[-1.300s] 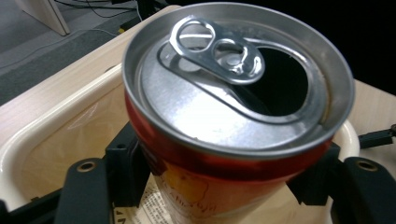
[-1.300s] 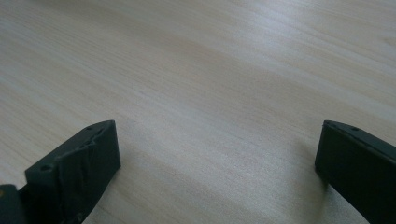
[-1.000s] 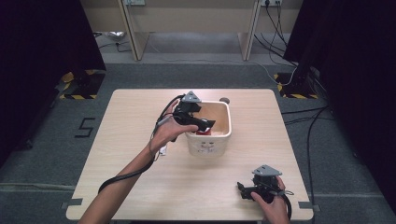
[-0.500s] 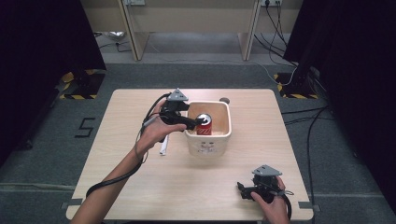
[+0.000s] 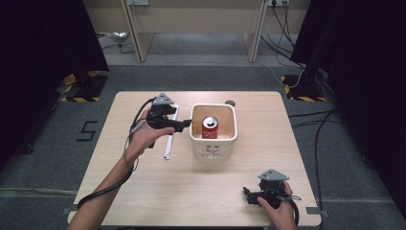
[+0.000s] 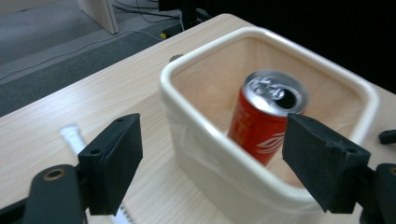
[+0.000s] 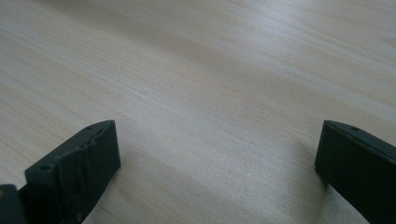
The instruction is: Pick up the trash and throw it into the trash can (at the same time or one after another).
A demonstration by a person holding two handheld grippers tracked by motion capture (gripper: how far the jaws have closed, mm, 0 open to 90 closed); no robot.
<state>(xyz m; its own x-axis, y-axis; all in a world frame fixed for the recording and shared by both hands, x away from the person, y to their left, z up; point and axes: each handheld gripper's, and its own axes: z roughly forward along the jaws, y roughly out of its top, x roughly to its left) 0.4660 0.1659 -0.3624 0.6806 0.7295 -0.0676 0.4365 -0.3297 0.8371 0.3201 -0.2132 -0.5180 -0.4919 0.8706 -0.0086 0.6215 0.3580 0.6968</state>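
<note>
Black "5" (image 5: 86, 130) marked on the grey floor left of the bench. White script on the red can (image 6: 264, 125) in the bin, too slanted and partly hidden to read. Small red and dark print on the bin's front wall (image 5: 210, 152), too small to read. Dark print on the white tube's end (image 6: 122, 215), unreadable.

Probably a lab: black curtains (image 5: 43, 43), taped floor marks (image 5: 88, 130), trailing cables (image 5: 306, 120).
</note>
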